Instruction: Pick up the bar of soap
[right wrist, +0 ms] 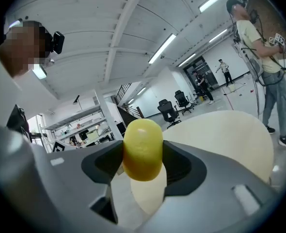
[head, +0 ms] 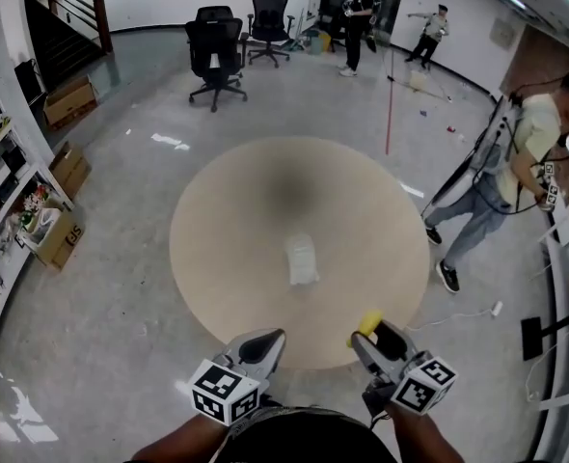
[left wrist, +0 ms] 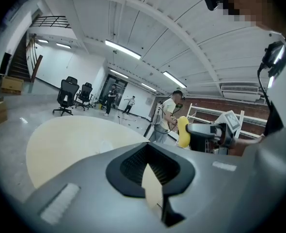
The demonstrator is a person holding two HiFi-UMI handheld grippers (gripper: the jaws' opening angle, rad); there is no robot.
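Observation:
A yellow oval bar of soap (right wrist: 142, 149) sits clamped between the jaws of my right gripper (right wrist: 143, 155). In the head view the soap (head: 369, 322) pokes up from the right gripper (head: 370, 336), held above the near edge of the round beige table (head: 227, 220). From the left gripper view the soap (left wrist: 182, 131) shows off to the right. My left gripper (head: 269, 342) hovers beside it at the table's near edge, jaws together with nothing in them; in its own view the left gripper (left wrist: 153, 178) shows only a thin slit.
A crumpled clear plastic wrapper (head: 302, 259) lies near the table's middle. A person (head: 511, 162) stands close to the table's right side, by a white railing (head: 564, 258). Office chairs (head: 215, 51), a red pole (head: 390, 104), shelves (head: 14, 210) and cardboard boxes (head: 67, 99) stand further off.

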